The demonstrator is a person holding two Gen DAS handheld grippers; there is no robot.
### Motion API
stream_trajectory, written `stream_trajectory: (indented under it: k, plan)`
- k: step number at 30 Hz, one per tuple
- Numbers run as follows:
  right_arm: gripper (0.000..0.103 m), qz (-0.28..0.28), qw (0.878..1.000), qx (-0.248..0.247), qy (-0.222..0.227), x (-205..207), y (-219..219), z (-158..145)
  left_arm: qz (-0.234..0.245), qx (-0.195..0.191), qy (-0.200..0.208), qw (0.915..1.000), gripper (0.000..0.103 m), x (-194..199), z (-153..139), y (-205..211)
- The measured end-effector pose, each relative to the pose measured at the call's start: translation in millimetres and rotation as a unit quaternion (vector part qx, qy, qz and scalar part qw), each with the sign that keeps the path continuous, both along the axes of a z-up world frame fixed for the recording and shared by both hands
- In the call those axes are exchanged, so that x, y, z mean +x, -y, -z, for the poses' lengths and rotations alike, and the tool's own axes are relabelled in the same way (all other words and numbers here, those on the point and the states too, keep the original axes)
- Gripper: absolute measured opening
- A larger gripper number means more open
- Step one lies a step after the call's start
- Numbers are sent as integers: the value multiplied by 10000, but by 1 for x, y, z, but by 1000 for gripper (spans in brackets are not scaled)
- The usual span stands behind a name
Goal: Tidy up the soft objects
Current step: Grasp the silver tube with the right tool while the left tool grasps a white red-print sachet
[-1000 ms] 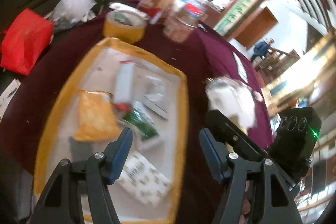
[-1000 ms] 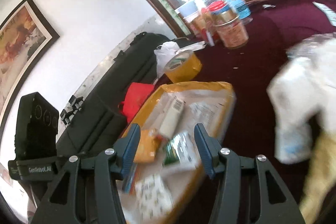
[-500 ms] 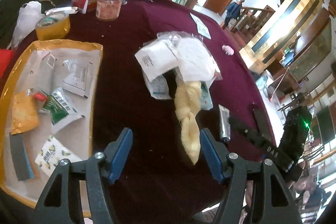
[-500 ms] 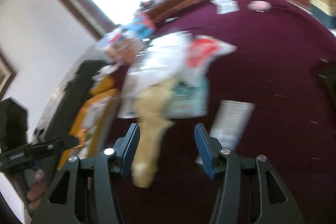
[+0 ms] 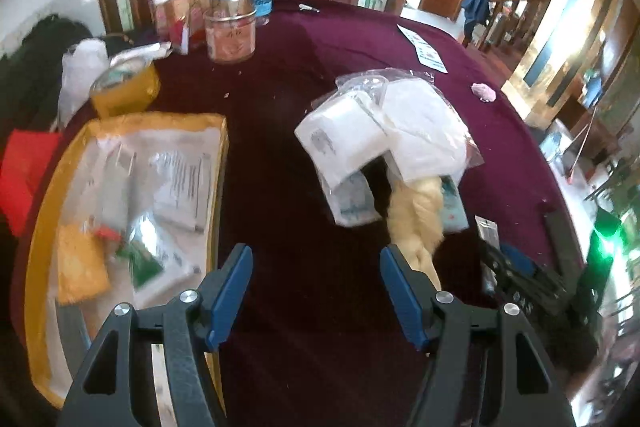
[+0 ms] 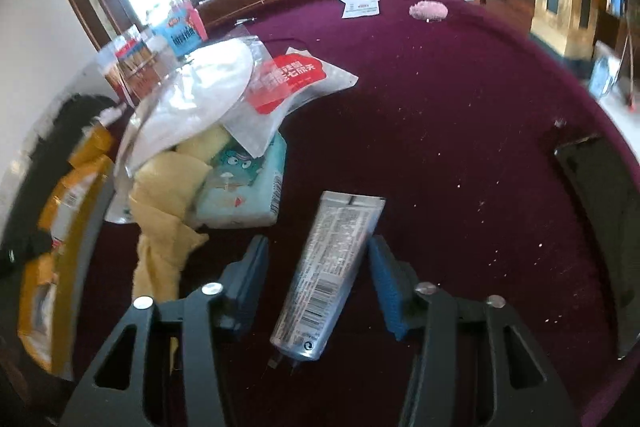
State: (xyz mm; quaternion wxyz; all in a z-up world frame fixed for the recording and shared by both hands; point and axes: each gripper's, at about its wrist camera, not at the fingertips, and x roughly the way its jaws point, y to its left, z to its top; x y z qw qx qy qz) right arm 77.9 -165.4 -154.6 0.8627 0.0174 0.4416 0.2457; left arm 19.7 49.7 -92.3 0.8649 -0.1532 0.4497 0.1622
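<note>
While my right claw [image 6: 316, 259] hangs low over the counter [image 6: 460, 131], a silver-grey tube [image 6: 328, 271] lies straight between its two blue fingers [image 6: 386, 287], neither pad touching it that I can see. Its long axis runs almost along my line of approach, crimped end away from me and slightly to the right, cap end towards me, under the claw body. So the jaws stand wide apart, holding nothing, and they already straddle the tube across its narrow width. I judge that closing would catch it near its middle.

My left claw [image 5: 316, 279] is likewise spread wide and empty, hovering over bare cloth, with the yellow tray [image 5: 220, 155] of packets to its left. From that view the tube [image 5: 486, 231] is only a sliver off to the right, beyond the yellow plush toy [image 5: 416, 223], so the right claw is clearly the nearer one.

Just left of the tube, the plush toy [image 6: 168, 195], a teal printed pack [image 6: 240, 191] and the clear plastic bags [image 6: 188, 95] sit heaped together, close enough that my left finger could snag the plush.
</note>
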Motion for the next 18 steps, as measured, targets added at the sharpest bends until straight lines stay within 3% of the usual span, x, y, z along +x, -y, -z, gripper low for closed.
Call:
stream_trajectory:
  k: [4,10,16,17,18]
  plan:
    - [33,96,9992,-351,169,-2,-5,4,213,344,-169,9990,70,32,10,1]
    - [32,31,9990,-394,224,-3,-7,3,704,773,-351,9939,70,66,23,11]
    - [32,62,9990,-365,256,-5,-5,1,858,1218,-179,9887,69,78,15,15]
    - [32,66,9990,-354,246,-4,-4,1,894,1262,-205,9878,64,81,17,15]
    - [32,68,9991,-352,245,-5,-5,1,929,1369,-280,9858,53,86,19,14]
